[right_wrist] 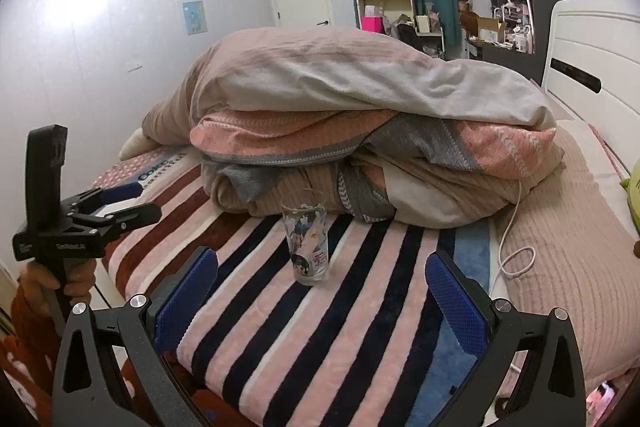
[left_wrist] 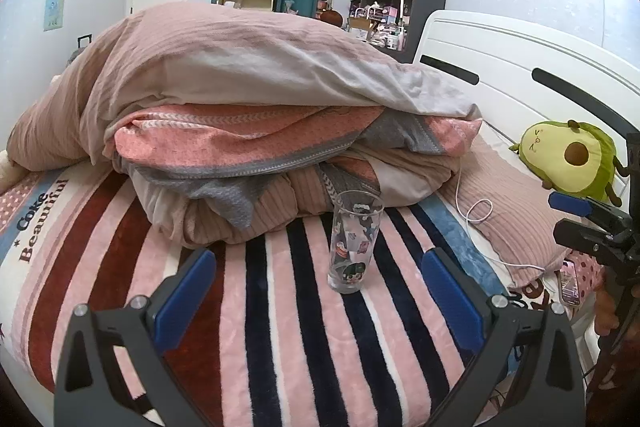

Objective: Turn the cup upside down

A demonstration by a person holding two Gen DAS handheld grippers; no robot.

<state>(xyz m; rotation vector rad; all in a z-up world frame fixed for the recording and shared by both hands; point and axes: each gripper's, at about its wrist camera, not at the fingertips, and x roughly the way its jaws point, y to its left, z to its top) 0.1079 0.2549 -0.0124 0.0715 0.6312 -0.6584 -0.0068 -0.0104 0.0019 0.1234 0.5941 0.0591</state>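
A clear glass cup (left_wrist: 352, 243) with cartoon prints stands upright, mouth up, on the striped blanket (left_wrist: 280, 327). It also shows in the right wrist view (right_wrist: 307, 239). My left gripper (left_wrist: 318, 267) is open and empty, its blue pads wide apart, with the cup a short way ahead between them. My right gripper (right_wrist: 320, 267) is open and empty, with the cup ahead and slightly left of centre. The right gripper also shows at the right edge of the left wrist view (left_wrist: 560, 215), and the left gripper at the left of the right wrist view (right_wrist: 144, 201).
A heap of folded quilts (left_wrist: 256, 131) lies just behind the cup. A pink pillow (left_wrist: 516, 211) with a white cable (left_wrist: 476, 215) lies to the right, with an avocado plush (left_wrist: 576, 159) and a phone (left_wrist: 570, 283). The white headboard (left_wrist: 520, 63) stands at the right.
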